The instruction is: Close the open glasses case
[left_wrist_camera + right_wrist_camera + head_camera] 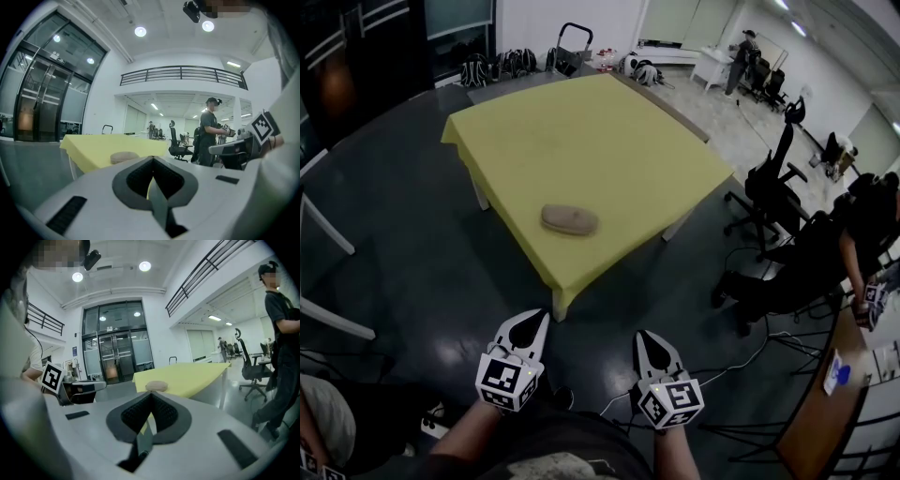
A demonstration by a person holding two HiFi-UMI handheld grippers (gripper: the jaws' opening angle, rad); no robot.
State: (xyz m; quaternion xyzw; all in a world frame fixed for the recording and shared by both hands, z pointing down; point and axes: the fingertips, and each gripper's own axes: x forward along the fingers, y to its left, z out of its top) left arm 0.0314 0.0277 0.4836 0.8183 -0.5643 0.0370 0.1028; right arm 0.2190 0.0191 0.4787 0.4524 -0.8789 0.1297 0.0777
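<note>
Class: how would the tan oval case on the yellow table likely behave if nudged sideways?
The tan oval case lies low and flat, so it would probably slide rather than tip. Its rounded outline may let it pivot. The yellow table covering looks like cloth, perhaps adding drag.

On my feed I see a big hall with a dark glossy floor (pixel 403 253), where a desk (pixel 609 159) under a yellow cloth stands with a black office chair (pixel 773 183) near its right corner. Bags (pixel 497 66) line the far white wall (a whole row of them). Tall glass doors (pixel 115 357) stand beyond, and round ceiling lights (pixel 140 31) shine above a railed balcony (pixel 180 73).
</note>
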